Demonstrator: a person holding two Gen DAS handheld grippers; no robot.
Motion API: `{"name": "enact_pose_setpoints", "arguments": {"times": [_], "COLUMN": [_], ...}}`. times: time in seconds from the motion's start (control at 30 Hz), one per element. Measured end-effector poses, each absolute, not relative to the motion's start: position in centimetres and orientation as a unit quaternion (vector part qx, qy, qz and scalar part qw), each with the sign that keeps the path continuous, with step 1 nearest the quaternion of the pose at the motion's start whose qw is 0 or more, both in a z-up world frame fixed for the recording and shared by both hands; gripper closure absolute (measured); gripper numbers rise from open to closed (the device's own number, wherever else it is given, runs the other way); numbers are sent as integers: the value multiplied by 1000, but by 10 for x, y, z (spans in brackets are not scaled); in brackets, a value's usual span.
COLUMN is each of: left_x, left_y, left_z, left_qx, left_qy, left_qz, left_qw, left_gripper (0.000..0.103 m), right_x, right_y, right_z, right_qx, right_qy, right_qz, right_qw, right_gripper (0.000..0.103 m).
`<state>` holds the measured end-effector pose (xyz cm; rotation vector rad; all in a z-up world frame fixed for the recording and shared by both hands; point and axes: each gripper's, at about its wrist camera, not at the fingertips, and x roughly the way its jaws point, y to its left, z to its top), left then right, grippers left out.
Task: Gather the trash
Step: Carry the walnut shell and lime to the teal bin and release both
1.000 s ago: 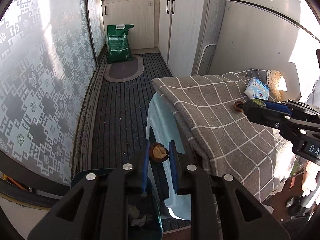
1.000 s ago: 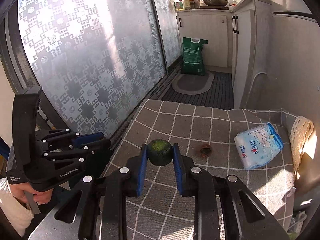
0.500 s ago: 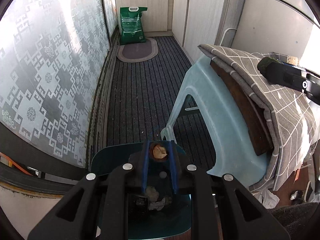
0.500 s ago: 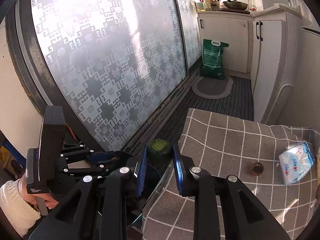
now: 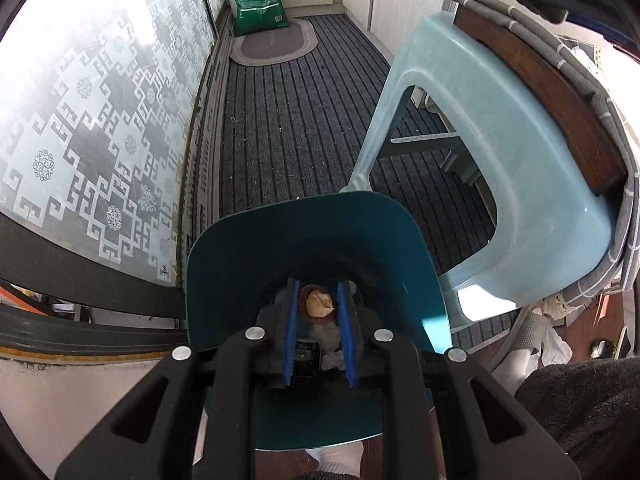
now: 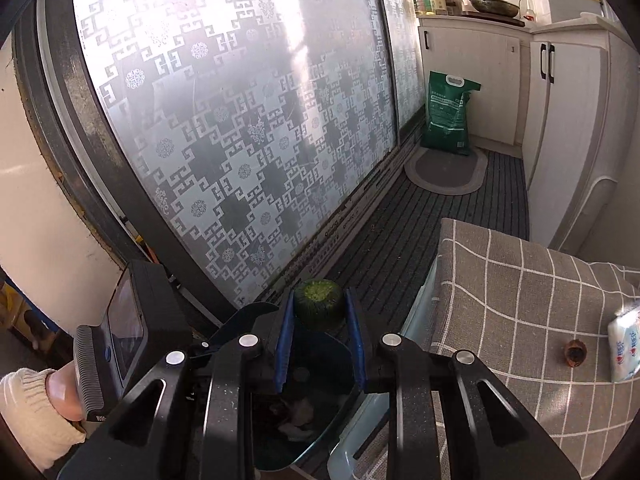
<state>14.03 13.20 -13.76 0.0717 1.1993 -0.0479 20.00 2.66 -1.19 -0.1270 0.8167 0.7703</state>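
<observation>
Left wrist: left gripper tilted bin-ward, clamping nutshell.

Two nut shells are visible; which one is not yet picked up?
The dark shell on the checked cloth, beside the tissue pack. The other shell is in the left gripper, over the bin.

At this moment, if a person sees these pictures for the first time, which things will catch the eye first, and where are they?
The left tongs hold a brown nut shell over the open teal bin, which already holds some pale scraps. The right tongs grip a round green fruit piece above the same bin, beside the checked cloth, where another nut shell lies. Behind, the large patterned frosted window glows with sunlight.
</observation>
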Motion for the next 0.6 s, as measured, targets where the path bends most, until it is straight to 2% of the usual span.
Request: {"name": "enact_pose_setpoints", "arguments": {"times": [0.6], "left_x": [131], "left_y": [159], "left_z": [-154], "left_qx": [28], "left_qy": [588], "left_qz": [-16], "left_qw": [808], "left_gripper": [77], "right_x": [195], "right_y": [78], "right_z": [-38], "right_qx": [-87], "right_qy": [419], "right_qz": [379], "right_qw": [821], "right_gripper": [78]}}
